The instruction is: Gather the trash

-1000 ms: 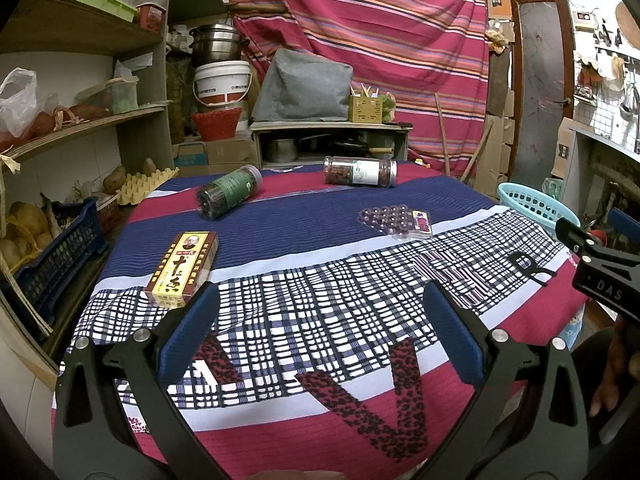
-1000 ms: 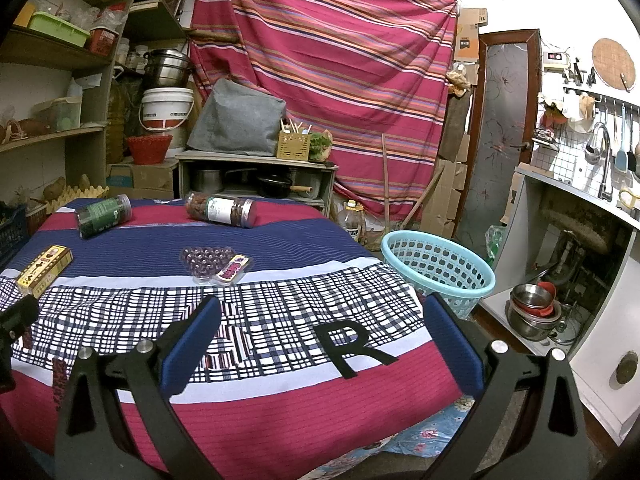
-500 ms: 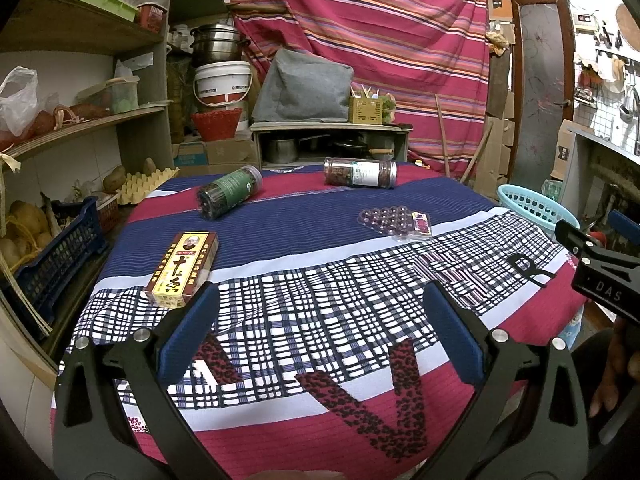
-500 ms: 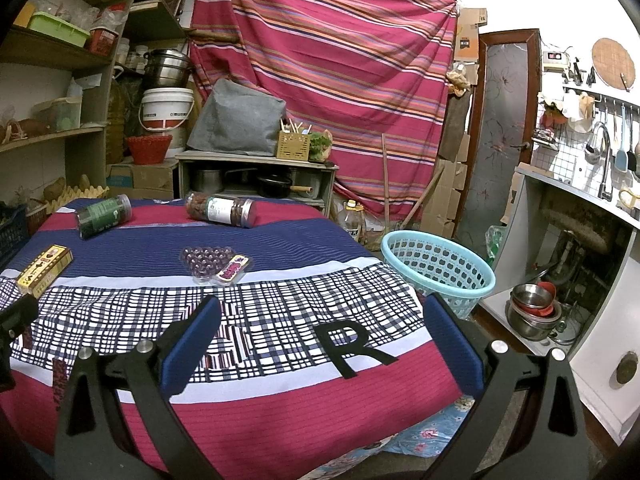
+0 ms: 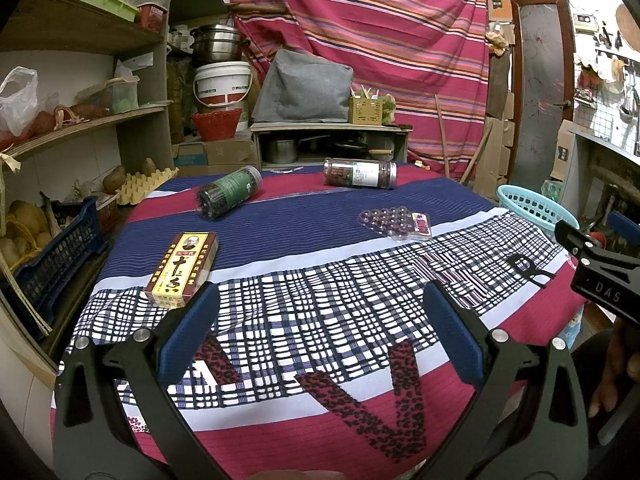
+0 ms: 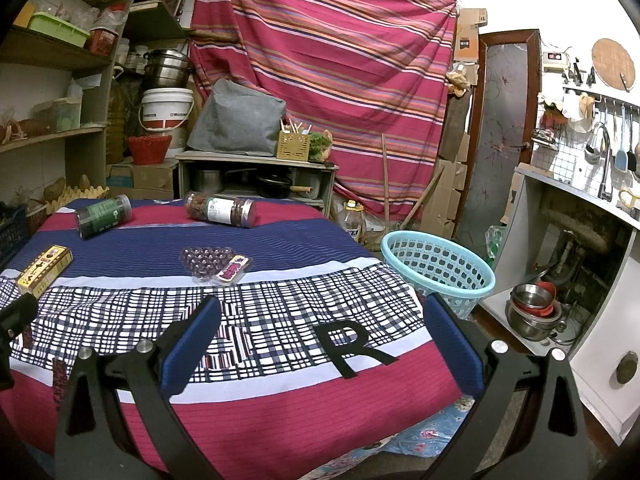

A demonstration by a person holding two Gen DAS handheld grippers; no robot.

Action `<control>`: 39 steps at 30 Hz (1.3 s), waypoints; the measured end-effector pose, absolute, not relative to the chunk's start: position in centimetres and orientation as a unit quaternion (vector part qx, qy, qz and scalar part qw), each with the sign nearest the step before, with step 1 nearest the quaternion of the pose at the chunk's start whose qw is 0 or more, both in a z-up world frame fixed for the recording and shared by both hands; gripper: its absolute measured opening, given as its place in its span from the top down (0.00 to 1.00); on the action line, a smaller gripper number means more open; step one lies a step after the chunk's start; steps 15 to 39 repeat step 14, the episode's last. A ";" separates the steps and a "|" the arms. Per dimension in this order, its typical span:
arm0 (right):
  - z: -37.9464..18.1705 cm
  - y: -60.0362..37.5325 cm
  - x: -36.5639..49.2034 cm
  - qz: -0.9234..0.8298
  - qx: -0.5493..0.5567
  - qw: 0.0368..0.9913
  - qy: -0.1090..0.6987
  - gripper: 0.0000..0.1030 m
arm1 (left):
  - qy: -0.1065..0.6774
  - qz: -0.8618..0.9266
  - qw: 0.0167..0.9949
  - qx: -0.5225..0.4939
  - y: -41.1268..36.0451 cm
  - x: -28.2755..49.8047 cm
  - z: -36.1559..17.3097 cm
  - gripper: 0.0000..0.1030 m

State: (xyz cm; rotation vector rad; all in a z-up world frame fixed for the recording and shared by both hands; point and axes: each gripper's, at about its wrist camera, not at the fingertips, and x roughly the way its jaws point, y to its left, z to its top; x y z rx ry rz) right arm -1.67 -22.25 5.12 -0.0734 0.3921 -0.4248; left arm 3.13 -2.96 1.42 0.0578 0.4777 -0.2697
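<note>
Trash is lying across the counter (image 5: 320, 320): carton (image 5: 182, 269) nearest the left hand-held gripper (image 5: 320, 320), blister pack (image 6: 214, 265) before the right hand-held gripper (image 6: 320, 320). Both are hovering spread apart, gripping nothing. Approaching the carton across its narrow sides looks best, basket (image 6: 438, 266) waiting beside.

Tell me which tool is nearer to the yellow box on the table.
Left. The left tool is open with the yellow box just ahead of its left finger. The right tool, also open, sits toward the table's basket side, with the box far off to its left.
</note>
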 end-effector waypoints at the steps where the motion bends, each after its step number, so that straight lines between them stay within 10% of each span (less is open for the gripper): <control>1: 5.1 -22.2 -1.6 -0.210 -0.036 0.958 0.193 0.04 | 0.236 -0.133 0.962 0.027 -3.0 3.1 1.4 0.05; 39: 5.1 -22.2 -1.7 -0.210 -0.037 0.958 0.193 0.04 | 0.237 -0.132 0.963 0.013 -2.8 3.3 1.7 0.05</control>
